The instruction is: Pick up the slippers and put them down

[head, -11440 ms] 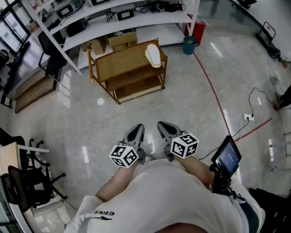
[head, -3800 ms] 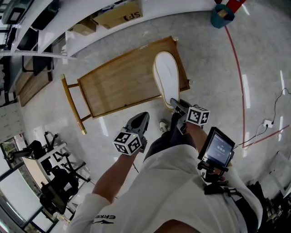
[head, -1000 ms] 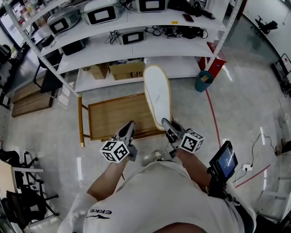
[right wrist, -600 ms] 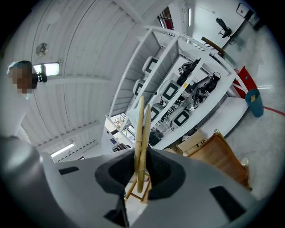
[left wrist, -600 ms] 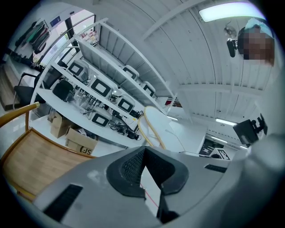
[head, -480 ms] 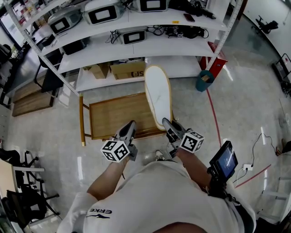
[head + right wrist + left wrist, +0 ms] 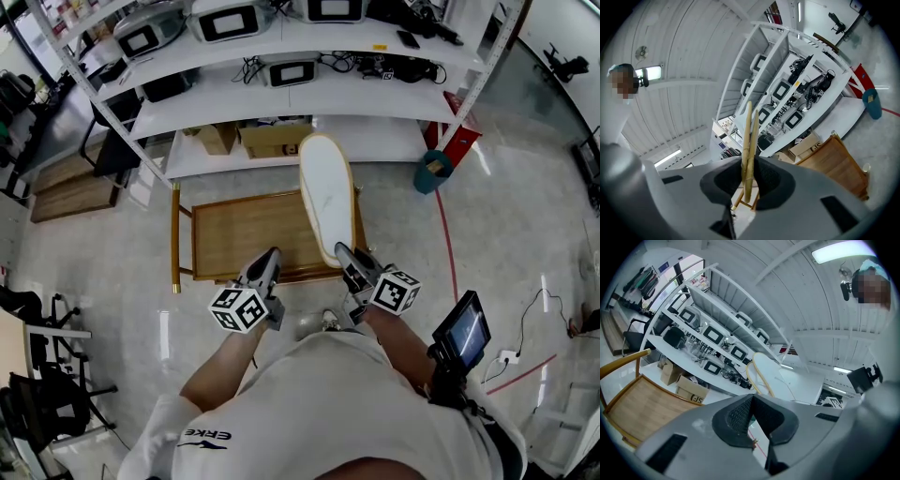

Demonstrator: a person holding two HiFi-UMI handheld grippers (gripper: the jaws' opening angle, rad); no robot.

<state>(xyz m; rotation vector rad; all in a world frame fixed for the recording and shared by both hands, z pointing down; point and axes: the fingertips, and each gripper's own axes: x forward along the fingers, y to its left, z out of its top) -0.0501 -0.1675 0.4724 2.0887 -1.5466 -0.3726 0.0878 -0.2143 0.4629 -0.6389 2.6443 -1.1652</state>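
Pinching the heel end of the slippers (image 7: 327, 192), the right gripper (image 7: 345, 255) is held level so that the pair, flat together, is carried clear over the right end of the wooden rack (image 7: 242, 234). The left gripper (image 7: 269, 257) is held alongside, pressed together on nothing, apparently unneeded.

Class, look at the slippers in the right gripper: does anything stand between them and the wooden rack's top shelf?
Nothing visible does. The right gripper grips the slippers above the wooden rack, whose top shelf shows only bare wood. The left gripper sits aside, empty.
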